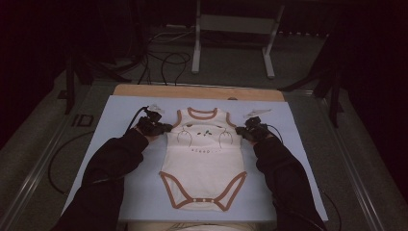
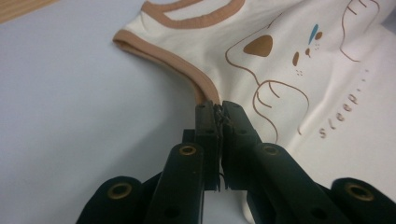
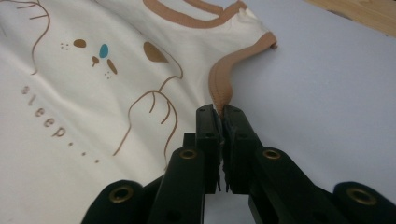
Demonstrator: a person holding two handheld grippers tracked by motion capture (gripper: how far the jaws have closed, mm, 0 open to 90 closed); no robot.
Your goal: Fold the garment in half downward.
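Observation:
A cream baby bodysuit [image 1: 204, 161] with brown trim and a bear print lies flat on the pale blue mat [image 1: 120, 120], neck away from me. My left gripper [image 1: 166, 128] is shut on the brown-trimmed armhole edge at the garment's left side. In the left gripper view its jaws [image 2: 218, 108] pinch that trim [image 2: 208, 88]. My right gripper [image 1: 240, 131] is shut on the opposite armhole edge. In the right gripper view the jaws [image 3: 219, 111] clamp the brown band [image 3: 220, 86]. The printed word "sleep..." [image 2: 343, 114] shows beside the jaws.
The mat covers a wooden table, whose bare edge [image 1: 192, 90] shows at the far side. Two small white tags [image 1: 156, 108] [image 1: 257, 112] lie on the mat behind the grippers. Cables [image 1: 166, 62] and a white metal stand [image 1: 235, 29] occupy the floor beyond.

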